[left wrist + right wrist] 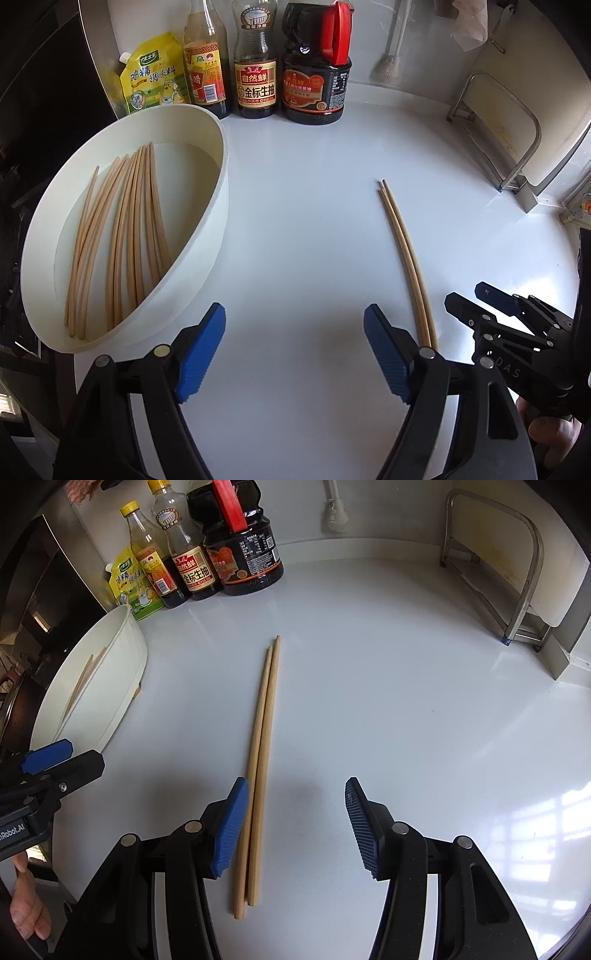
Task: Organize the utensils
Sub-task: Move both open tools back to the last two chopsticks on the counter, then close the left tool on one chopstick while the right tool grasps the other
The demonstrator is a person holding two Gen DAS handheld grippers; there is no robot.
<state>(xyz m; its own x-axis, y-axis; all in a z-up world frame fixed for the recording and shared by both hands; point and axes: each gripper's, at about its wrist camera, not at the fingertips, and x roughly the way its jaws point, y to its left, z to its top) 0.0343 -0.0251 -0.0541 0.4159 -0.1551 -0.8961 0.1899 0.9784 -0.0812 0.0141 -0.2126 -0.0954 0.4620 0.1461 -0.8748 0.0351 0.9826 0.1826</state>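
Right gripper [293,827]: jaws are standing open, nothing between the pads. Its left pad is sitting just beside the pair of chopsticks [260,760], which is lying loose on the white counter [406,701] and running toward 12 o'clock; whether the pad is touching the wood I cannot tell.

Left gripper [295,350]: jaws are standing wide open over bare counter, holding nothing. The pair is passing just outside its right finger, at about 3 o'clock.

Judgement: the step in hand is picking up this last pair for the white tray [221,192]. To do it well, the right gripper should be shifting toward 9 o'clock so both sticks sit between the pads, then closing on them together.

Views: the left wrist view is showing the tray's inside, with many chopsticks already lying lengthwise; the right wrist view is showing only its outer wall at 10 o'clock, but it alone is showing the pair's near ends.
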